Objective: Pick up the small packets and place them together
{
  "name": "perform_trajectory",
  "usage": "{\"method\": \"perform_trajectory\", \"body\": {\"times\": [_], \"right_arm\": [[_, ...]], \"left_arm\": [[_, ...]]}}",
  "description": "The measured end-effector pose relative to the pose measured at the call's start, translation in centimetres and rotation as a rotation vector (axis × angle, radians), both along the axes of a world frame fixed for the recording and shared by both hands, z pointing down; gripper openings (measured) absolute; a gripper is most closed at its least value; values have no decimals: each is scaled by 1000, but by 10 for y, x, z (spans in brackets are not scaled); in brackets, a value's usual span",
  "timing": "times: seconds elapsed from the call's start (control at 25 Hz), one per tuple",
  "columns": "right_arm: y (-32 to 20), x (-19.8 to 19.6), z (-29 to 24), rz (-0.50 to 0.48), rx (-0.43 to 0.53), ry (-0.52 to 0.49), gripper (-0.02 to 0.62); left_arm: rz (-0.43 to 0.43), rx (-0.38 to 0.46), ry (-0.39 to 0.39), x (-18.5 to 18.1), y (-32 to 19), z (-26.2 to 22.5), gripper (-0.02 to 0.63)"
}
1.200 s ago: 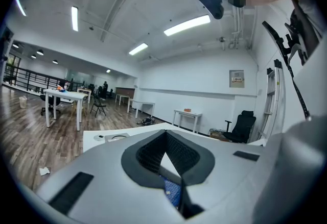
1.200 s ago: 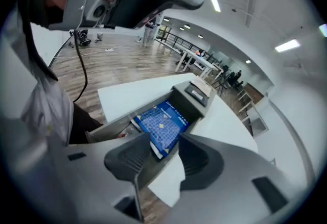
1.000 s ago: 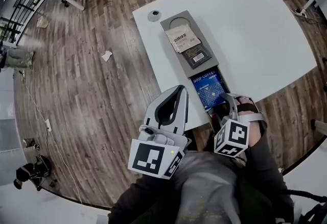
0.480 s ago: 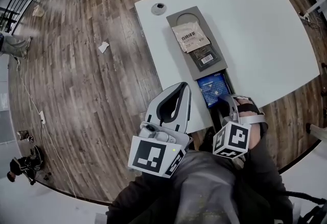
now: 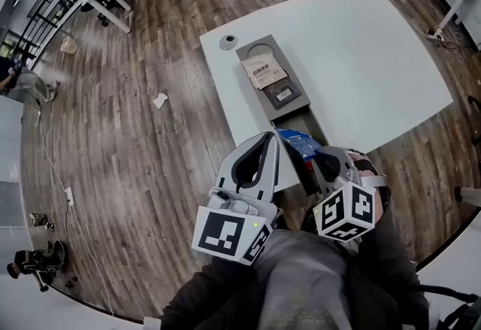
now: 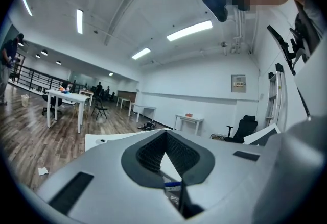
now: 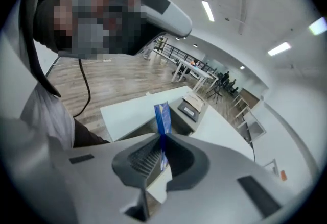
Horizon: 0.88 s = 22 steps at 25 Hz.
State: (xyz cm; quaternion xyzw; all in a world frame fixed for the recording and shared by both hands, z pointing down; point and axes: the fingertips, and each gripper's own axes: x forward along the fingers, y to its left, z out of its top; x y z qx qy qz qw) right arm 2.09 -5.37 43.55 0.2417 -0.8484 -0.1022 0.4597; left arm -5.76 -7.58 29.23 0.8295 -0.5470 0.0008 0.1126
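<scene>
Blue packet [image 5: 299, 142] hangs above the grey tray [image 5: 299, 119], pinched in our right gripper [image 5: 317, 160], whose jaws have just been closing on it. Our left gripper [image 5: 266, 137] sits pressed together, empty.

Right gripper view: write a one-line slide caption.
Right claw, just closing, pinches a blue packet edge-on above the grey tray.
</scene>
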Motion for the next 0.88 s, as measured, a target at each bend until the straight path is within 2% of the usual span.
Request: {"method": "perform_trajectory", "body": {"times": [0.36, 0.88], "right_arm": [[22, 26, -43, 56, 108, -69, 31], [-12, 7, -66, 78, 192, -90, 30]], "left_arm": [[44, 82, -28, 37, 42, -34, 3], [3, 80, -10, 10, 25, -32, 3]]}}
